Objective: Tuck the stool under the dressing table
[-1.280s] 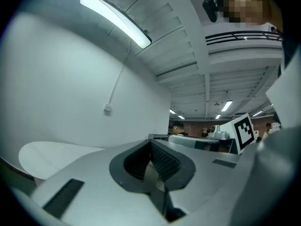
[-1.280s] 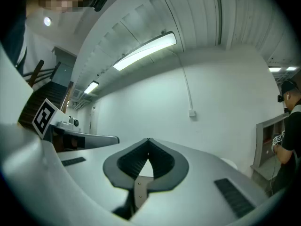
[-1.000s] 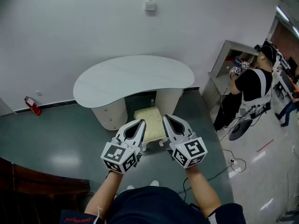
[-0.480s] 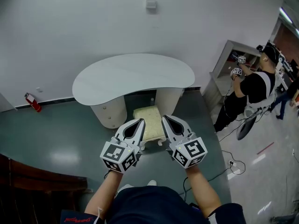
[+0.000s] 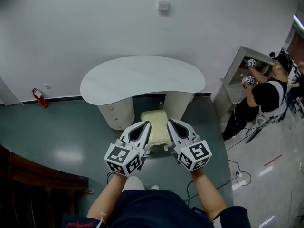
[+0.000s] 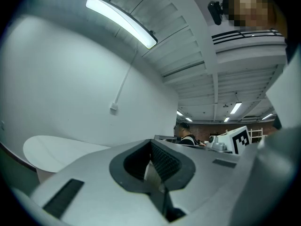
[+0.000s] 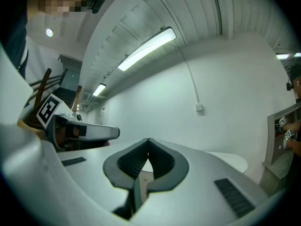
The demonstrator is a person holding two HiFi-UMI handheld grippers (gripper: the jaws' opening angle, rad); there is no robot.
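Note:
The dressing table (image 5: 142, 77) has a white kidney-shaped top and stands against the wall. The stool (image 5: 156, 122), with a cream cushion and pale legs, sits on the floor at the table's knee gap, its far end under the top's edge. My left gripper (image 5: 146, 124) hovers over the stool's near left side, shut with nothing in it. My right gripper (image 5: 169, 121) hovers over the near right side, also shut and empty. In the left gripper view the left gripper (image 6: 151, 142) points past the table top (image 6: 56, 149). In the right gripper view the right gripper (image 7: 148, 140) does likewise.
A red fire extinguisher (image 5: 39, 98) stands by the wall at left. Dark wooden furniture (image 5: 33, 179) fills the lower left. At right another person (image 5: 266, 96) works at a grey cabinet (image 5: 240, 63), and cables (image 5: 237, 167) lie on the floor.
The head view has shifted slightly. Both grippers stay shut in the same pose over the stool. The person at right has moved closer to the cabinet.

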